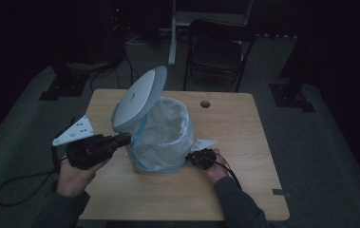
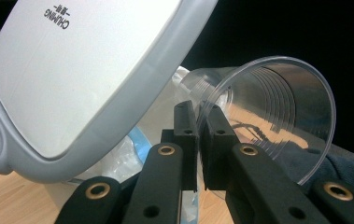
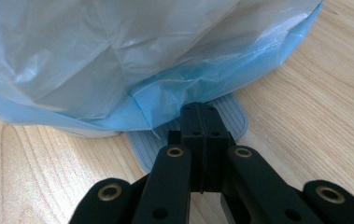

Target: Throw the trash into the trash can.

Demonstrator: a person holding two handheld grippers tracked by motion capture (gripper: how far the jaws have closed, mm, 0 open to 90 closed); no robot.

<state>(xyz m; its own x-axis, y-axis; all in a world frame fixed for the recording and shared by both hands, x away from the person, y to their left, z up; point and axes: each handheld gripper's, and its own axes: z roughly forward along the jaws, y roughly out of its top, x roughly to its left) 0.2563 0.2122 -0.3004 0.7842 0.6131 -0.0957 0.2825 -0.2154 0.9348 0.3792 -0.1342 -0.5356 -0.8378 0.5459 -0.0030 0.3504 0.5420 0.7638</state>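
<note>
A small grey pedal bin stands mid-table with its lid [image 1: 137, 97] tilted up and a pale blue plastic liner [image 1: 165, 133] bulging over its rim. My left gripper [image 1: 123, 139] is at the bin's left side, just under the lid [image 2: 86, 70]. It [image 2: 201, 121] is shut on the rim of a clear plastic cup [image 2: 268, 116], which lies on its side with its mouth toward the camera. At the bin's right foot my right gripper [image 1: 193, 156] is shut. Its closed tips [image 3: 201, 116] rest on the grey ribbed pedal [image 3: 233, 119] below the liner [image 3: 118, 56].
The wooden table [image 1: 244, 142] has a round cable hole [image 1: 205, 103] at the back. A black folding chair [image 1: 215, 52] stands behind it. A cable [image 1: 11, 185] trails off the left side onto the dark floor.
</note>
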